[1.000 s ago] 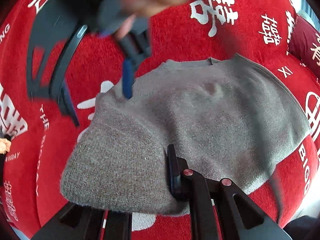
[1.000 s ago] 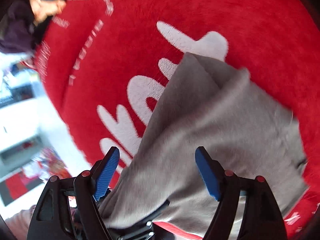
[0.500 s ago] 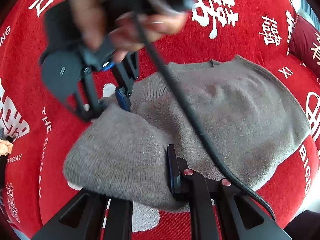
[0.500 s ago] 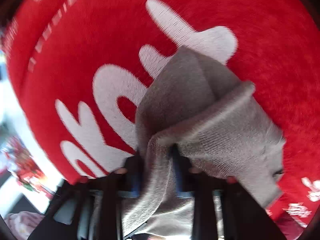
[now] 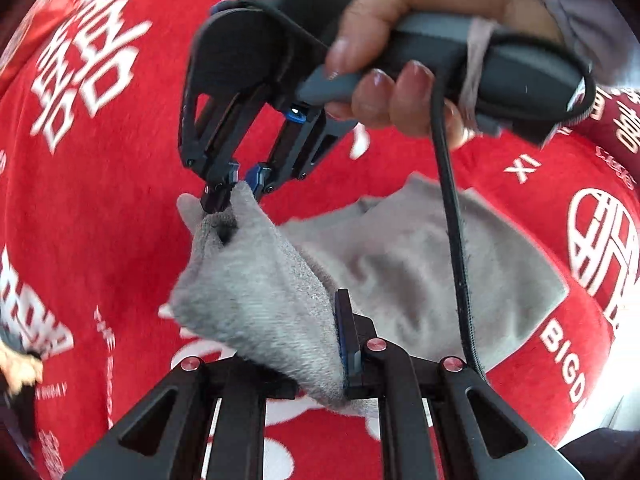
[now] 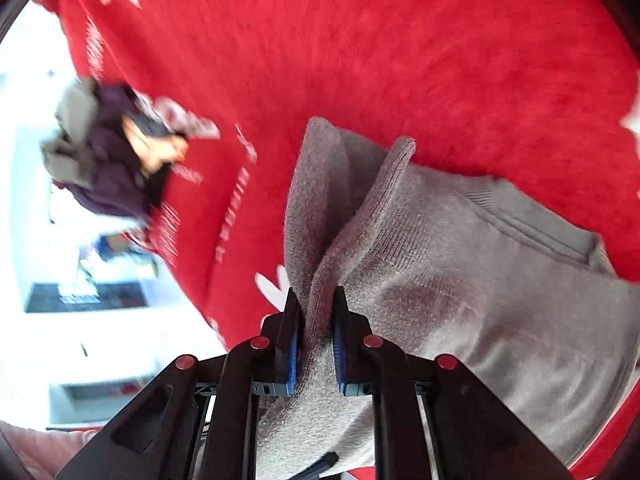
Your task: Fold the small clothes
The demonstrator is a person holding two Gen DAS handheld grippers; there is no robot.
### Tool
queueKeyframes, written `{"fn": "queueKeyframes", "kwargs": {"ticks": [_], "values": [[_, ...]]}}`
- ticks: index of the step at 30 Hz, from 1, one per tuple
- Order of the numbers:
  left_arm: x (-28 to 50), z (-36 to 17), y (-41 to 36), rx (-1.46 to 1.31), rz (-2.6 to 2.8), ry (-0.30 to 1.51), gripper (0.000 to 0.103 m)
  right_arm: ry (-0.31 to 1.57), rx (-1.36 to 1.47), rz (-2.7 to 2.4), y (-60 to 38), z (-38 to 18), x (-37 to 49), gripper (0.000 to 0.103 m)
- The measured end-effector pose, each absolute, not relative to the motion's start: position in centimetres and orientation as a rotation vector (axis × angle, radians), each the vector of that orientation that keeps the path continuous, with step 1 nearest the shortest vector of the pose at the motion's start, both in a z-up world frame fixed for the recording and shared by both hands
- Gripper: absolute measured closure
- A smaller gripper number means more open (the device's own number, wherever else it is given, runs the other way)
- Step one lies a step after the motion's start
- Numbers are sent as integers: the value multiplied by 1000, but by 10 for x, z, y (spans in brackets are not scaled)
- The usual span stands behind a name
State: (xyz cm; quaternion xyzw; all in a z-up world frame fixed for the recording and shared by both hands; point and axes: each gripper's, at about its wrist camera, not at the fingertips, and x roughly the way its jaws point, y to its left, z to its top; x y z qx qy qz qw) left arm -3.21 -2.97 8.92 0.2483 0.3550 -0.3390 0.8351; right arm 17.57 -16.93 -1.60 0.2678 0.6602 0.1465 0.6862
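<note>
In the left wrist view my left gripper [image 5: 320,360] is clamped on the grey sweater [image 5: 400,280] lying on the red blanket [image 5: 120,200]; my right gripper [image 5: 236,184] has just closed on its folded edge; in the right wrist view this gripper [image 6: 314,332] pinches the fold; I should lift both corners evenly.

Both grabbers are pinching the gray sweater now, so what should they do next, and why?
Probably carry the pinched edge across the sweater. Both the left hand-held gripper and the right hand-held gripper are shut on its side, which is lifted off the red blanket, ready to fold over.
</note>
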Motion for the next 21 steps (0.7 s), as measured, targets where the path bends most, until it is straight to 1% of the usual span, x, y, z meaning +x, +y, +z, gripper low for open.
{"fn": "queueKeyframes", "kwargs": {"ticks": [5,8,11,15,21], "values": [[-58,109,-73,607,-818,678,89,1288,721,320,-233,26,132,89],[-77,115,-101,652,-888,647,89,1200,770,307,-270,38,102,89],[-94,107,-131,700,-957,647,89,1139,830,262,-309,42,67,89],[-120,84,-167,769,-1042,668,89,1106,910,156,-355,22,17,89],[-146,36,-196,861,-1127,740,89,1136,1021,-22,-404,-45,-49,89]]}}
